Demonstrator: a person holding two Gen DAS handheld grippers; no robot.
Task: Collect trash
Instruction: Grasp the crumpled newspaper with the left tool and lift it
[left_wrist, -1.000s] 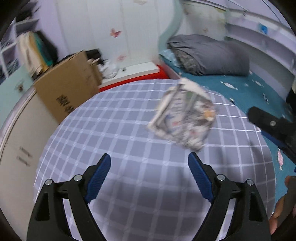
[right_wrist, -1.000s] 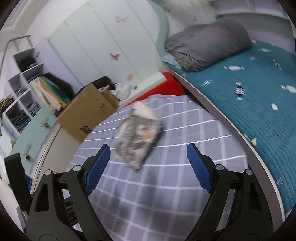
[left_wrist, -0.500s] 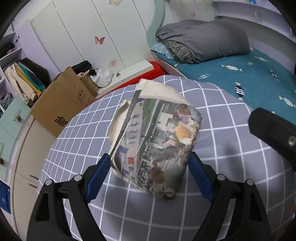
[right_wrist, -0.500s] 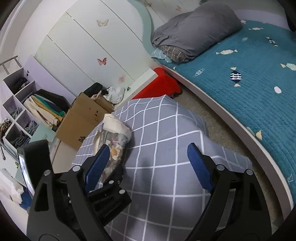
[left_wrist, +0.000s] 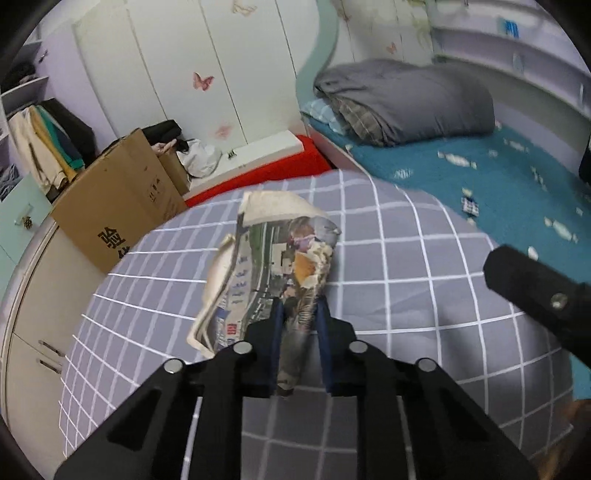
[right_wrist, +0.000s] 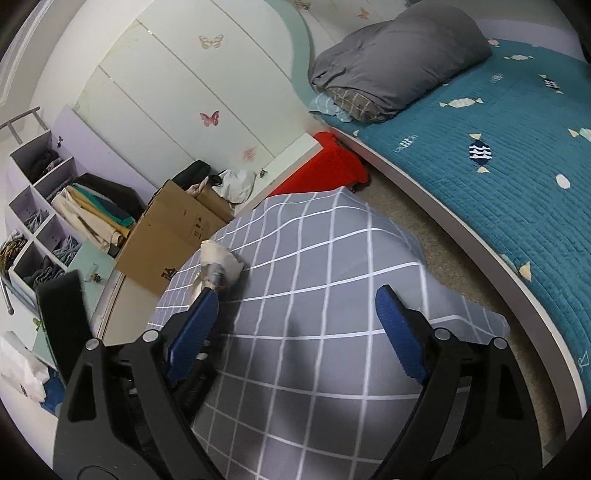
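Two grippers work over our grey checked cloth. Our left gripper has just been closing and its blue pads now pinch the near end of the crumpled newspaper, which seems lifted, though blur hides its underside. Our right gripper hangs spread wide, nothing between its fingers.

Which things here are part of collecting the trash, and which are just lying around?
Part of the job: crumpled newspaper, pinched in the left gripper; right gripper, open and empty.
Lying about: cardboard box, grey duvet, checked cloth.
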